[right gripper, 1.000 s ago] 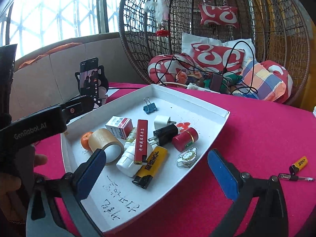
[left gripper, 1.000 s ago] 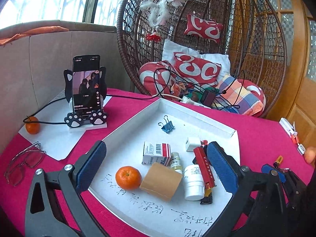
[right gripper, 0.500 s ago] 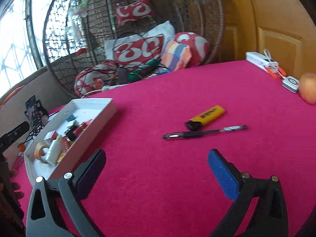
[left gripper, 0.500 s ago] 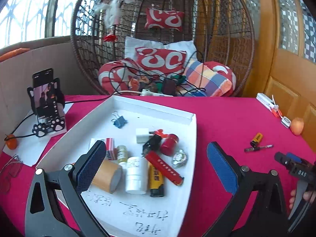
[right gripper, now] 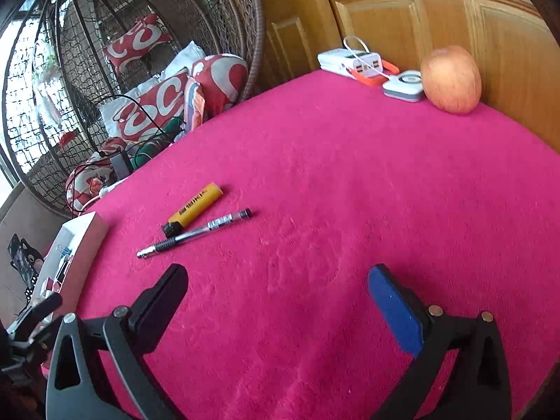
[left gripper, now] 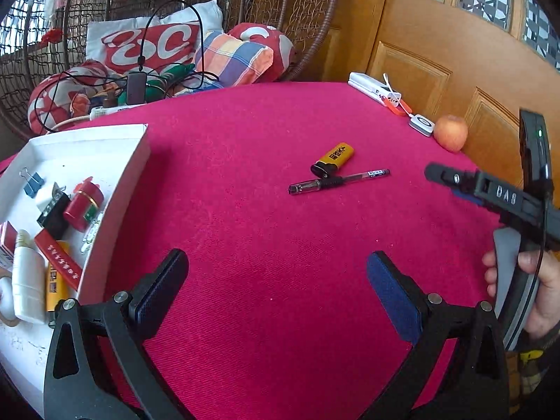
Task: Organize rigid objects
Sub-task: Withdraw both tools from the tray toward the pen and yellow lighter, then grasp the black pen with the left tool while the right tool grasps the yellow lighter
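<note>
Both the left gripper [left gripper: 274, 276] and right gripper [right gripper: 276, 290] gape wide, empty, over bare cloth [left gripper: 266, 231]. Lighter [right gripper: 194, 208] and pen [right gripper: 193, 233] lie mid-frame; tray [left gripper: 115, 206] contents show only at left-wrist left edge.

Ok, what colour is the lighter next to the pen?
Yellow with a black cap, clearest in the right wrist view: lighter.
</note>
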`<action>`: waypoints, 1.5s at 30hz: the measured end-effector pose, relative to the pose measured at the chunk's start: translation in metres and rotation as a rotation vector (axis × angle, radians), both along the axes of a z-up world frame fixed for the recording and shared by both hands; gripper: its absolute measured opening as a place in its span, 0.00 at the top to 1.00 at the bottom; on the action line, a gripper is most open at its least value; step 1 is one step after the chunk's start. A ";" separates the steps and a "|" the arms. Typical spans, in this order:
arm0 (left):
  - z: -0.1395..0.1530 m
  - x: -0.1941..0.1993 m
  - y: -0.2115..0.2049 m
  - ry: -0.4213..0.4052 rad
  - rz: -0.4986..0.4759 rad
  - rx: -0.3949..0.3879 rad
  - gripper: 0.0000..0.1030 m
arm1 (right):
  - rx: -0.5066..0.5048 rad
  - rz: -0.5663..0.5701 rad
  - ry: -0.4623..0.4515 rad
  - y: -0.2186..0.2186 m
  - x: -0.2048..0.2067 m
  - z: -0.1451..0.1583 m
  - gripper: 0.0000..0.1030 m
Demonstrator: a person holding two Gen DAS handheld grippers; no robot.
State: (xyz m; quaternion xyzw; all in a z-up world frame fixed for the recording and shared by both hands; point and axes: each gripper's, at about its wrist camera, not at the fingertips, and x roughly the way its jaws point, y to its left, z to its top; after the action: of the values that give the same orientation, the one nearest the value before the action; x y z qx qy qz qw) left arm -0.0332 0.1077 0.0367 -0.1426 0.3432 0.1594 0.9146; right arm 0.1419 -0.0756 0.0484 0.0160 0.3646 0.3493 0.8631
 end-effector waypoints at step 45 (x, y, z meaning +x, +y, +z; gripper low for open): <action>-0.015 0.137 -0.016 0.216 -0.384 0.106 0.91 | 0.165 0.171 0.169 -0.031 0.035 -0.016 0.20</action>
State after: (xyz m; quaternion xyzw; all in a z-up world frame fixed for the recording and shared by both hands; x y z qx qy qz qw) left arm 0.1034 0.0918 0.0218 -0.0084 0.4512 0.0147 0.8923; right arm 0.1772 -0.1062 0.0323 0.0852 0.4058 0.4479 0.7921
